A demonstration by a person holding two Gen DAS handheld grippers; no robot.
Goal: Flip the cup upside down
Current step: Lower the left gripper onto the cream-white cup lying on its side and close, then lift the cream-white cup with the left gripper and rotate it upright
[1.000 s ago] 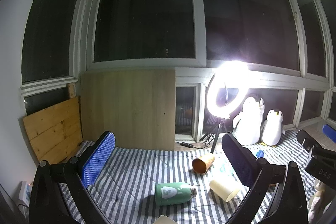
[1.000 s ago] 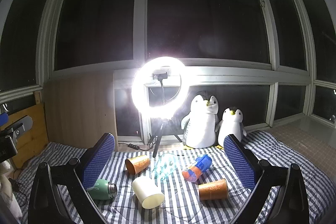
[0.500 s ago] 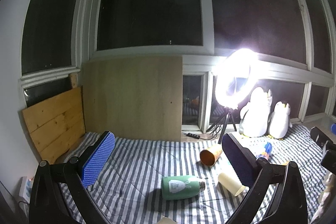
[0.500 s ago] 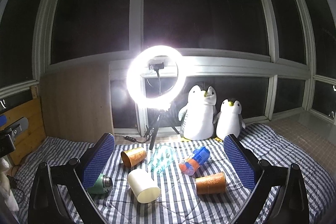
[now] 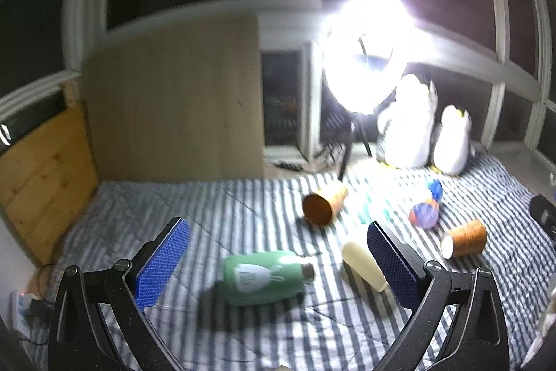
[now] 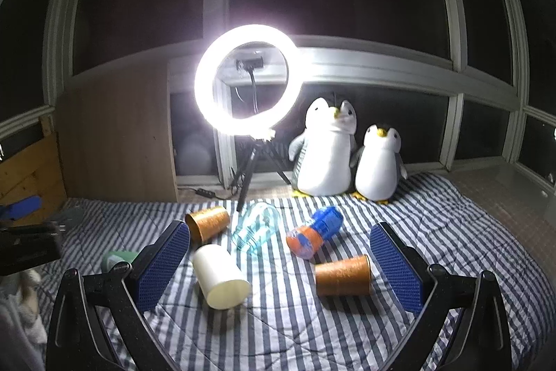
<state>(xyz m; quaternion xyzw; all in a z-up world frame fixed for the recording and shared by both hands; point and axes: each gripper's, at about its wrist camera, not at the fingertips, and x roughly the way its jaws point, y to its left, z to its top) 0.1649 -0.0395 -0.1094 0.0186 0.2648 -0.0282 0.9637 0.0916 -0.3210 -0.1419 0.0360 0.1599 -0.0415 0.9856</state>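
Observation:
Several cups lie on their sides on a striped blanket [image 6: 451, 232]. A cream cup [image 6: 220, 277] lies in front of my right gripper [image 6: 279, 261], with an orange paper cup [image 6: 343, 273] to its right and another orange cup [image 6: 207, 222] behind. A clear blue glass cup [image 6: 257, 226] lies in the middle. My right gripper is open and empty above them. My left gripper [image 5: 276, 258] is open and empty above a green bottle [image 5: 264, 276]; the cream cup [image 5: 361, 268] sits by its right finger.
A blue and orange toy bottle [image 6: 314, 233] lies among the cups. A lit ring light on a tripod [image 6: 246, 79] and two plush penguins [image 6: 328, 148] stand at the back. Wooden boards [image 5: 173, 99] lean at the left. The left gripper shows at the left edge of the right view [image 6: 24, 239].
Both grippers have tilted down and moved closer to the blanket; the cups now sit larger and higher in both views. The left view has swung right and is blurred.

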